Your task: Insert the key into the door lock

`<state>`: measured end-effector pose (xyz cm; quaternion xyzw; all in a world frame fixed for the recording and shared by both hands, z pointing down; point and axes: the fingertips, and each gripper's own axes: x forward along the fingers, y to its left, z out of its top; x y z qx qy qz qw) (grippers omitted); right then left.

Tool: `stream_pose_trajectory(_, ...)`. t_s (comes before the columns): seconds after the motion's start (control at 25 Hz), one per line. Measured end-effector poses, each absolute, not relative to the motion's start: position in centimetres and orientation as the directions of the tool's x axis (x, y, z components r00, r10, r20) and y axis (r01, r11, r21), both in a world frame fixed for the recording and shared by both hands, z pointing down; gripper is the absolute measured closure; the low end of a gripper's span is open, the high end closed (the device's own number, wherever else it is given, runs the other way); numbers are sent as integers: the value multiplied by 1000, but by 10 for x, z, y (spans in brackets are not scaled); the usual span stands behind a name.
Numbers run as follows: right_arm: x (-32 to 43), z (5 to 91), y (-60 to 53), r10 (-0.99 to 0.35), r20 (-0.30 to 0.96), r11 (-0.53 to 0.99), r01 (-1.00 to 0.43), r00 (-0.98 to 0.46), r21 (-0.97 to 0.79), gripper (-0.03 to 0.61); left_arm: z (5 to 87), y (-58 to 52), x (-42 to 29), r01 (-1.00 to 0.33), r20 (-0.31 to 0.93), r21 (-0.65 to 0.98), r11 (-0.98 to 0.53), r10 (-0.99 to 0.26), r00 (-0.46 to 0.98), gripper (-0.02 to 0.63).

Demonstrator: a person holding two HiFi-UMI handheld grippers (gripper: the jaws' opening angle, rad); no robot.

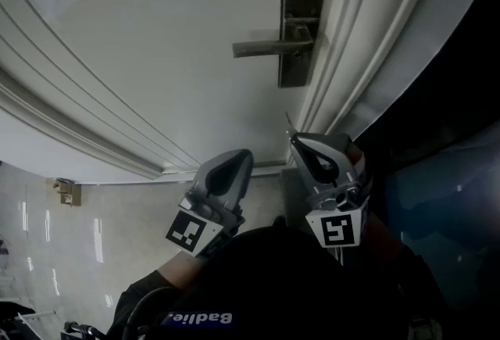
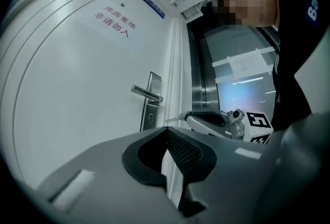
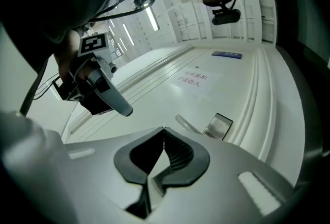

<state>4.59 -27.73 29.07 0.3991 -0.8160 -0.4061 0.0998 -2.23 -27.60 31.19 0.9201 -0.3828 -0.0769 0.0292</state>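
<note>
The key (image 2: 174, 117) is gripped in the closed right gripper (image 1: 295, 139). Its thin blade is seen past the tips, well apart from the lock plate (image 1: 303, 24), with open air between. The left gripper (image 1: 242, 155) is held just beside the right one, jaws together on nothing. The plate is set near the right edge of the white door (image 1: 156, 57), close to the moulded frame (image 1: 367, 34). The handle (image 1: 266, 47) is pointed leftward. The keyhole is perhaps the dark spot under it. Glossy floor tiles (image 1: 47, 252) are seen below.
</note>
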Motion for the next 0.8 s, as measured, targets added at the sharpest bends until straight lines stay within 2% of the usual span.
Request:
stream_pose_trajectory(0.4, 65, 296, -305, -669, -141, 234, -387, -729, 892, 568, 322, -295, -3, -753, -80, 117, -648, -762, 643, 594)
stream_pose_trajectory(0.64, 71, 303, -329, -738, -65, 143, -250, -672, 958, 568, 324, -299, -4, -751, -87, 117, -649, -760, 644, 594)
stream_pose_trajectory(0.8, 69, 301, -336, -750, -66, 103, -215, -658, 971, 568, 322, -300, -3, -740, -89, 114, -663, -748, 657, 594)
